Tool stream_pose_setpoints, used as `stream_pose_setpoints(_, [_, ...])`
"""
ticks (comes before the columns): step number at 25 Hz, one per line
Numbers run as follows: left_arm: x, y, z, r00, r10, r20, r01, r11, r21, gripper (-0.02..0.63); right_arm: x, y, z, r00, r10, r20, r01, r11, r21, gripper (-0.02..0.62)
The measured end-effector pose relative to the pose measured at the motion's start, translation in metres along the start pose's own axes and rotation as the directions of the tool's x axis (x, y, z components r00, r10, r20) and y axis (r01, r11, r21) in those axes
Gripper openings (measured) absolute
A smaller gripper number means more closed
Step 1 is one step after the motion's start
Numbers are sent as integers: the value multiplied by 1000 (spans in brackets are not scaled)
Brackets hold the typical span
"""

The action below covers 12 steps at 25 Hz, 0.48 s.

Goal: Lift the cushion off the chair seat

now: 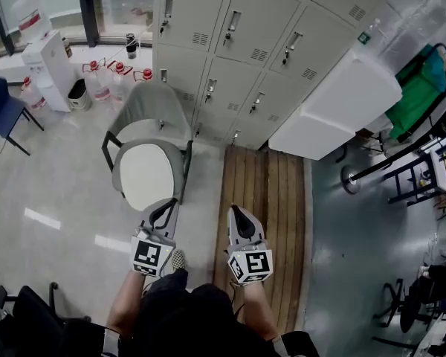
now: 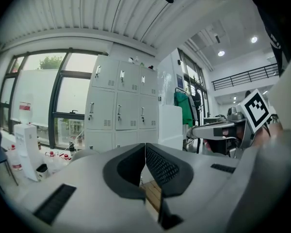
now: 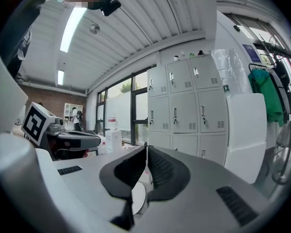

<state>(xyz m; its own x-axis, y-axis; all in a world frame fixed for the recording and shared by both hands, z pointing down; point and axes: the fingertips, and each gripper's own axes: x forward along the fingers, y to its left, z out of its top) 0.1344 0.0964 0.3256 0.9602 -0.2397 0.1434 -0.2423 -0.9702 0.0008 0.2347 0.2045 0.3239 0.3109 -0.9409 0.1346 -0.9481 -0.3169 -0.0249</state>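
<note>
A grey armchair (image 1: 145, 117) stands on the floor ahead of me, its back toward the lockers. On its seat lies a round white cushion (image 1: 146, 175). My left gripper (image 1: 163, 211) hovers just short of the chair's front edge, jaws shut and empty. My right gripper (image 1: 240, 216) is level with it to the right, over the wooden platform (image 1: 264, 214), also shut on nothing. In the left gripper view the jaws (image 2: 145, 152) meet with the chair mostly hidden behind them. A sliver of the cushion (image 3: 137, 196) shows below the jaws (image 3: 146, 152) in the right gripper view.
Grey lockers (image 1: 238, 47) stand behind the chair. A white cabinet (image 1: 334, 106) is at the right, a water dispenser (image 1: 48, 69) and bottles (image 1: 108, 76) at the back left, a blue chair (image 1: 1, 108) at the far left. A black chair (image 1: 30, 314) is near my left side.
</note>
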Motion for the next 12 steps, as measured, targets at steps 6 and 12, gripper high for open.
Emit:
stream_pose_setpoints(6, [-21,50,-5,990,143,4,-143,989,-32,18,49,39,4,989,146,-15,-146,989,-28,32])
stream_pose_setpoints(12, [-62,102,-17,947,320,-11,-319,944,-84,18,92,89,6,951,305,-47,-306,952,-19,33])
